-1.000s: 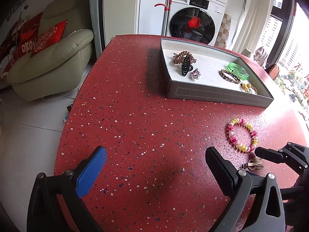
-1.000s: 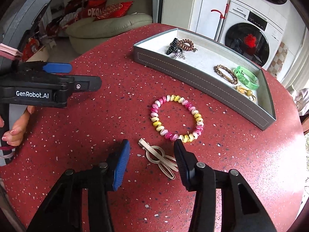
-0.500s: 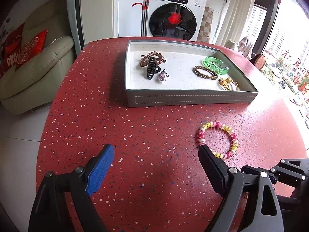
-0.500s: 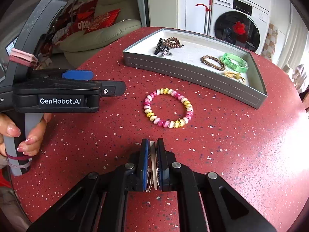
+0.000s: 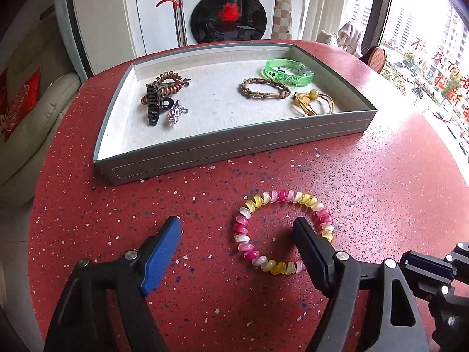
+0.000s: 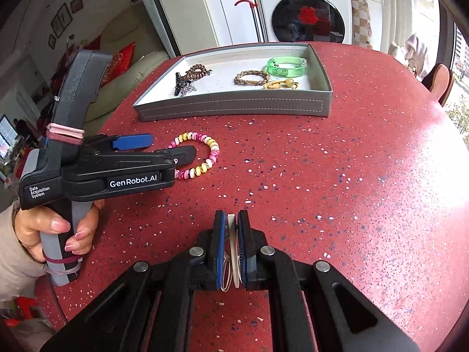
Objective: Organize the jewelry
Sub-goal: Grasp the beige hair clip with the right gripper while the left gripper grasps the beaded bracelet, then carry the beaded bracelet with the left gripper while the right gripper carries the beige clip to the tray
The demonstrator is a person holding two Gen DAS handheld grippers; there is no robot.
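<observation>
Pinching the flat beige hair clip (image 6: 232,252) edge-on, my right gripper (image 6: 231,220) has its fingers closed tight on it; the clip's long axis runs straight along the fingers, its tip pointing away from me toward the tray. That gripper tilts down over the red speckled counter (image 6: 337,176).

My left gripper (image 5: 234,228) also slants downward, my hand (image 6: 55,231) wrapped around its grey handle. Its fingers stand wide and have just been closing a little. The pink-and-yellow coil bracelet (image 5: 281,228) lies flat on the counter, a round loop: the black finger (image 5: 307,243) sits inside the ring near its right side, the blue finger (image 5: 164,249) well outside to the left, so the bracelet's left arc is between them, untouched as far as I can tell.

Farther off, the grey tray (image 5: 234,149) holds a black claw clip (image 5: 154,107), a brown coil tie (image 5: 164,85), a braided bracelet (image 5: 263,88), a green bangle (image 5: 288,70) and a yellow cord piece (image 5: 313,102).
</observation>
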